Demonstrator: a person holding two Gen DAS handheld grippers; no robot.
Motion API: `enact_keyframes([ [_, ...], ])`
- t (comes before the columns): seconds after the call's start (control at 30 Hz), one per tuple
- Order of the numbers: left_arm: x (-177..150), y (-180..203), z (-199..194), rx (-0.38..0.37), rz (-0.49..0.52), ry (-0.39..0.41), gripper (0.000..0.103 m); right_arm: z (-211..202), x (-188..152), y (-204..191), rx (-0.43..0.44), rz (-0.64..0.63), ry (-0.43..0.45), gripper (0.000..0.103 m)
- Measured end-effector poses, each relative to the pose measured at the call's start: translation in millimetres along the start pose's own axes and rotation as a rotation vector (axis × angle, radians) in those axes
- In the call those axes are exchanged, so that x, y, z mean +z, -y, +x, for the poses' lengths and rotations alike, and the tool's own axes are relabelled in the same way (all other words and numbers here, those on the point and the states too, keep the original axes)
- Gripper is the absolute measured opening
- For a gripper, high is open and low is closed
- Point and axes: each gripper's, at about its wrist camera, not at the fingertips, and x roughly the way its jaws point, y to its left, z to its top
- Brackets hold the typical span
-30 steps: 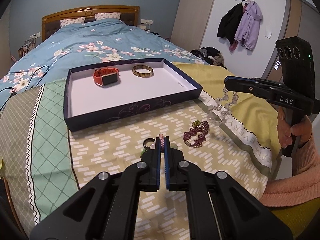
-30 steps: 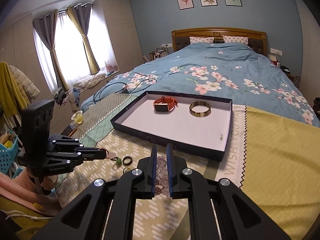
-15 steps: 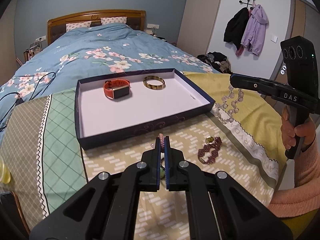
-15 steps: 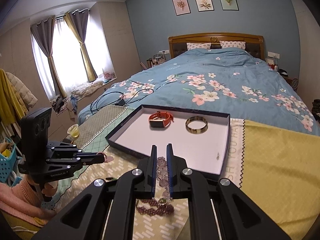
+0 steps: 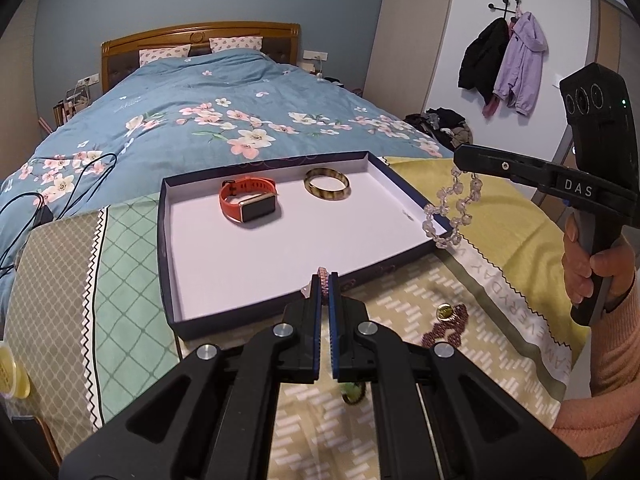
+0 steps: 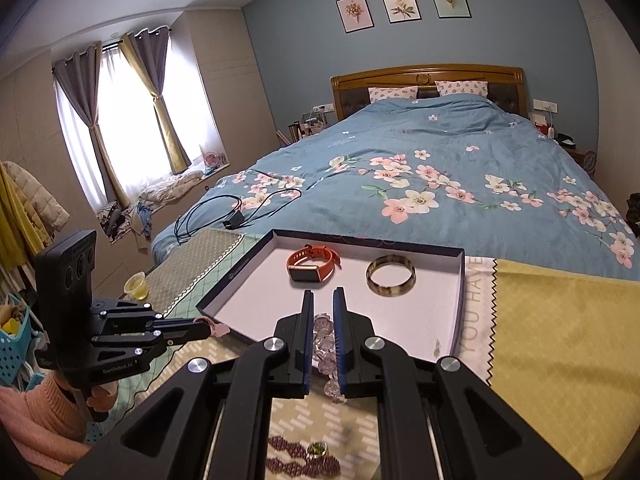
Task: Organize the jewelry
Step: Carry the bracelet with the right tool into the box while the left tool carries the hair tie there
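A dark blue tray (image 5: 167, 280) with a white floor lies on the cloth at the foot of the bed. An orange watch (image 5: 248, 204) and a brown bangle (image 5: 327, 184) lie in it. My left gripper (image 5: 325, 292) is shut on a pink braided bracelet (image 5: 322, 274) just over the tray's near rim. My right gripper (image 6: 322, 300) is shut on a clear bead bracelet (image 6: 325, 346), which hangs (image 5: 452, 208) above the tray's right corner. On the cloth lies a maroon beaded bracelet (image 5: 446, 322).
A green ring (image 5: 352, 392) lies on the cloth under my left fingers. Behind the tray are the blue floral duvet (image 6: 420, 168) and a black cable (image 6: 224, 212). A yellow cup (image 6: 136, 286) and a blue basket (image 6: 14, 344) stand at the left.
Both grippers have risen and moved forward to the tray, each carrying its bracelet. The maroon bracelet stays on the cloth and now lies behind the fingertips.
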Motion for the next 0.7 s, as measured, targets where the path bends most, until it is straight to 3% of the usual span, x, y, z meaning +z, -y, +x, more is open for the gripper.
enact_keyframes([
  [0.7,27.7,-23.1,34.5,0.063,-0.019,-0.027,0.003,53.4,21.8,14.8,0.0,0.067,-0.023,0.008],
])
